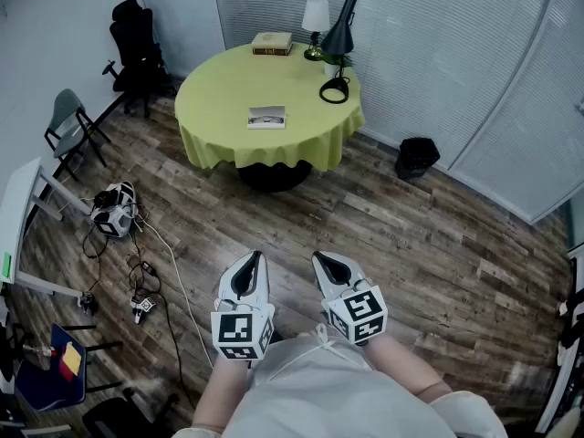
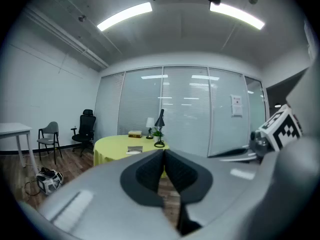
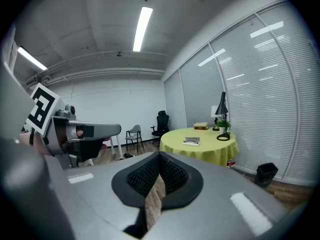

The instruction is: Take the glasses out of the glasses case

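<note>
At the far left, well away from the round yellow-clothed table point(image 1: 214, 99), I see a white table point(image 1: 18, 213). A grey chair point(image 1: 66, 121) stands nearer the yellow table's left side, and a black office chair point(image 1: 137, 48) stands off its far-left edge. On the wood floor point(image 1: 420, 235), left of the yellow table and on my side of it, lies a white and black bundle of gear point(image 1: 114, 210) with cables point(image 1: 146, 267) trailing from it.

My left gripper point(image 1: 255, 257) is held close to my body, well short of the yellow table and pointing towards it. Its jaws are pressed together at the tips with nothing between them.

The glasses case point(image 1: 265, 117) lies on the yellow table's near half, about midway across and apart from everything else on it. It is too small for me to tell whether it is open or what is in it. At the table's far edge sits a stack of books point(image 1: 272, 43). To the right of the books stand a white-shaded lamp point(image 1: 316, 16) and a black desk lamp point(image 1: 341, 26), with a small green plant point(image 1: 335, 60) at the desk lamp's foot.

My right gripper point(image 1: 318, 257), just beside the left, is also closed on nothing and aimed at the yellow table.

A black waste bin point(image 1: 417, 157) stands on the floor right of the yellow table, and I cannot see inside it.
</note>
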The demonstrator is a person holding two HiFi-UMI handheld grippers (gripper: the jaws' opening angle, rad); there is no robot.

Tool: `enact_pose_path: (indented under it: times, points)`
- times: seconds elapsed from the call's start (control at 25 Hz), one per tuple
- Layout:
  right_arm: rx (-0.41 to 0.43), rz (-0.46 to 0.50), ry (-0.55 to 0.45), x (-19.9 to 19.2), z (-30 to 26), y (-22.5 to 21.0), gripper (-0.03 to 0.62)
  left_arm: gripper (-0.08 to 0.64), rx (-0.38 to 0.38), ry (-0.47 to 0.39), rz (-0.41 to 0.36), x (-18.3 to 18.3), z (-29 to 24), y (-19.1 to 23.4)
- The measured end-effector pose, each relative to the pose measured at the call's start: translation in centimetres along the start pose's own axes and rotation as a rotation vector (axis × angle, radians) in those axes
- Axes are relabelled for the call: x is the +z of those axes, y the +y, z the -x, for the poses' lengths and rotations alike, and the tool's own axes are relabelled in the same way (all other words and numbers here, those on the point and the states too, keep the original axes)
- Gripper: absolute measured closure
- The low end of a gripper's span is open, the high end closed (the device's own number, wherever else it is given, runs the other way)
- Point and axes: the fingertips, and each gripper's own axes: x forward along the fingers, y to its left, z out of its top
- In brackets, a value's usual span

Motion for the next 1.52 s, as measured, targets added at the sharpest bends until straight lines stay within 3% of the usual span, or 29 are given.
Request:
enact_pose_path:
  times: [0.92, 1.12, 1.52]
  points:
    - [0.026, -0.075, 0.062, -3.1, -0.7, -1.3, 0.592, 0.552, 0.053, 0.053, 0.034, -2.9, -0.7, 0.9]
    - [0.004, -0.122, 0.073, -3.4, -2.5, -2.5, 0.592, 0.552, 0.05, 0.083, 0.038, -3.5, -2.4, 2.5]
    - [-0.063, -0.121, 0.104, -1.7, -10.4, -5.3, 0.592, 0.552, 0.005, 0.092, 0.062, -2.7, -9.8, 8.5]
